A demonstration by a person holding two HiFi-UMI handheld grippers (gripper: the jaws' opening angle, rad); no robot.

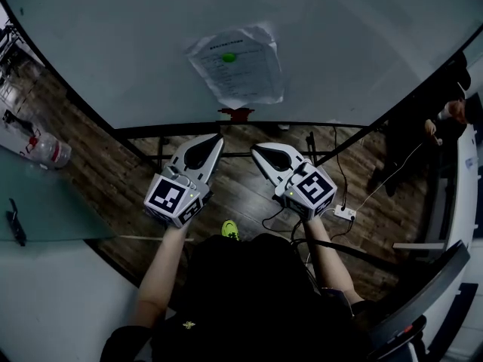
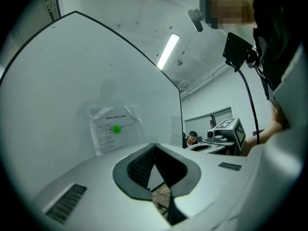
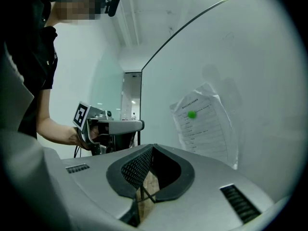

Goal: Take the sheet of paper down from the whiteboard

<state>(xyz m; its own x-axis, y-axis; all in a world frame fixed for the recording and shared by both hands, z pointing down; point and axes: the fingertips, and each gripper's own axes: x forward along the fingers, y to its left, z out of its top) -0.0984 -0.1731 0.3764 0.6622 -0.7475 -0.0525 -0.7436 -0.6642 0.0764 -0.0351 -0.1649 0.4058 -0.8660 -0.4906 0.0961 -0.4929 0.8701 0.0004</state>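
A crumpled printed sheet of paper [image 1: 237,65] hangs on the whiteboard [image 1: 113,44], pinned by a round green magnet [image 1: 229,57]. The same sheet [image 2: 115,131] shows left of centre in the left gripper view, and the sheet [image 3: 206,124] lies right of centre in the right gripper view. My left gripper [image 1: 219,137] and right gripper [image 1: 255,149] are held side by side below the board's lower edge, short of the paper. Both point toward the board, jaws shut, tips meeting, nothing between them.
A red part [image 1: 237,114] sits on the board's bottom frame just under the paper. A glass table [image 1: 45,202] with a plastic bottle [image 1: 47,150] stands at the left. Cables and a power strip [image 1: 344,212] lie on the wooden floor. Another person [image 1: 445,111] stands at the right.
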